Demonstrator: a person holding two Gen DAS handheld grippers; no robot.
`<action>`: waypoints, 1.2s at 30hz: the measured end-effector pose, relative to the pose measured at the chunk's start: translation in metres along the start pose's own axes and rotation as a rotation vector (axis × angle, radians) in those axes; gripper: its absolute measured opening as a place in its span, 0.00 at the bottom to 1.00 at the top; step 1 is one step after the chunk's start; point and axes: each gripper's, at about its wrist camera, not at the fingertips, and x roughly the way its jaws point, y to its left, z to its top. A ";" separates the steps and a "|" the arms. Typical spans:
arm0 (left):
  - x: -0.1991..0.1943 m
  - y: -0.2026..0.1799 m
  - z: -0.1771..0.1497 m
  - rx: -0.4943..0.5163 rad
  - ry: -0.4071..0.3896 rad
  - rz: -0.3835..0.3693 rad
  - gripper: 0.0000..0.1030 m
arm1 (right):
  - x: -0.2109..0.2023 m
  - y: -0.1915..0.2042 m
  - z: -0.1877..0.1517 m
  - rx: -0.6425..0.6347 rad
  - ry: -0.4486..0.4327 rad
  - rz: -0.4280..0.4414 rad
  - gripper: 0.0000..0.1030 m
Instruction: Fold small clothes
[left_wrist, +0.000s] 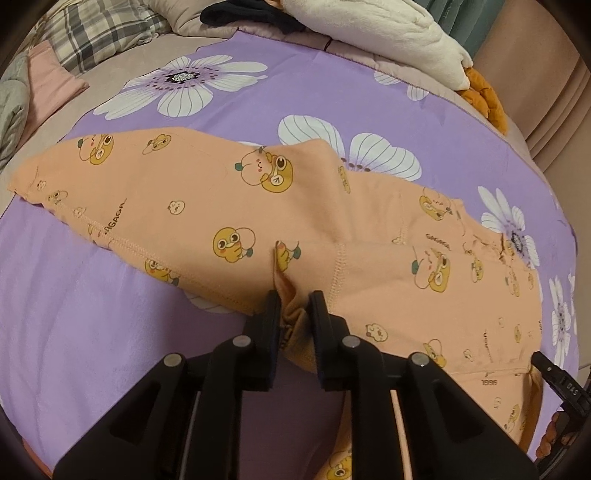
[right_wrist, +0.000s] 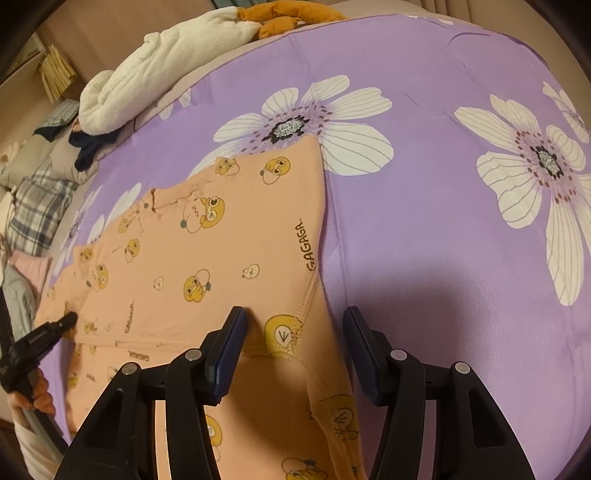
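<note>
A small peach-orange garment (left_wrist: 229, 206) printed with yellow cartoon ducks lies spread on the purple flowered sheet (left_wrist: 92, 295). In the left wrist view my left gripper (left_wrist: 295, 314) is shut on a bunched fold of the garment's near edge, and cloth fills the narrow gap between the pads. In the right wrist view my right gripper (right_wrist: 293, 328) stands open, its fingers wide on either side of a stitched hem of the same garment (right_wrist: 221, 258) without pressing it. The left gripper's tip (right_wrist: 68, 319) shows at the garment's far left, held by a hand.
A white plush blanket (left_wrist: 388, 33) with an orange plush piece (left_wrist: 484, 96), dark clothes (left_wrist: 243, 14), a plaid quilt (left_wrist: 96, 33) and a pink cloth (left_wrist: 51, 77) lie along the bed's far side. A padded headboard (left_wrist: 546, 74) rises at the right.
</note>
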 end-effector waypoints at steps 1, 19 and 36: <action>-0.002 0.001 -0.001 -0.004 -0.007 -0.014 0.13 | 0.000 0.000 0.000 -0.001 0.000 -0.001 0.55; -0.020 0.032 -0.001 -0.041 -0.016 -0.010 0.09 | 0.000 0.000 0.000 -0.012 0.004 -0.008 0.55; -0.080 0.039 0.010 -0.061 -0.053 -0.099 0.63 | -0.055 0.020 -0.013 -0.054 -0.140 -0.133 0.55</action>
